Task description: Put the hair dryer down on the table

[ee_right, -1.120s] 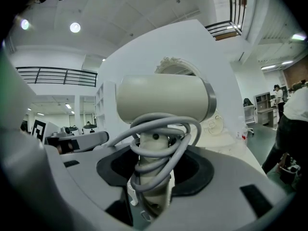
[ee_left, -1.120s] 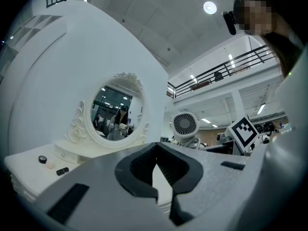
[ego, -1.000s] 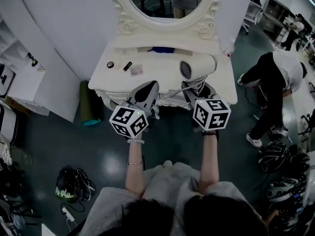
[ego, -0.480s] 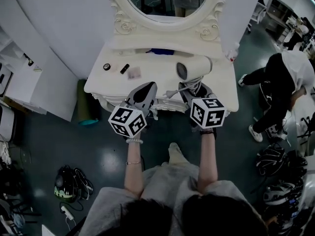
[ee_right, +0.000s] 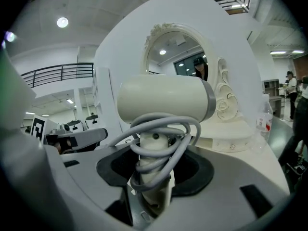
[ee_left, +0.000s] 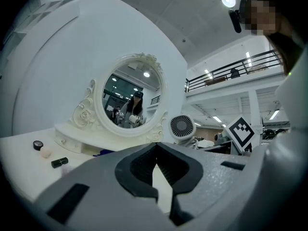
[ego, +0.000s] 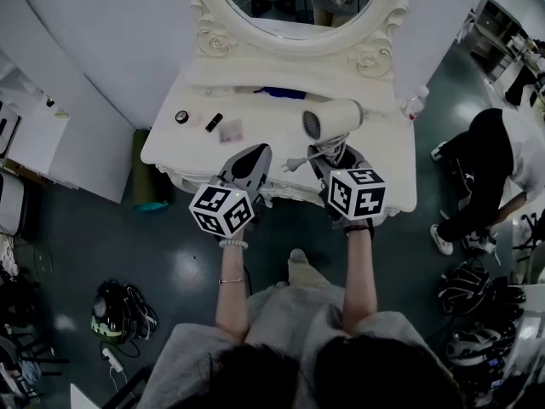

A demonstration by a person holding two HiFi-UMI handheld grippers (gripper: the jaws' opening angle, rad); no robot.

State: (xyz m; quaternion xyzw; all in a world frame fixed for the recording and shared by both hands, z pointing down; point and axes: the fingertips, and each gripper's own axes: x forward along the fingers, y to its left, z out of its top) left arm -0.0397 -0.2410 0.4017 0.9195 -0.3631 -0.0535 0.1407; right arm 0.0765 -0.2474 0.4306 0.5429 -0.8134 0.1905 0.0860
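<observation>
Cream hair dryer (ee_right: 163, 100) clamped by cord-wrapped handle in right gripper (ee_right: 154, 177), above desk (ego: 170, 143) near front-right edge; lowering, release not yet done. Left gripper (ee_left: 155, 160) jaws together, empty.

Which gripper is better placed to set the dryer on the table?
Right. The right gripper holds the dryer by its handle over the table; the left gripper is shut and empty.

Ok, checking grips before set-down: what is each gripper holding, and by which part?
Right gripper clamps the cream plastic hair dryer by its cord-wrapped handle; left gripper, jaws together, holds nothing.
</observation>
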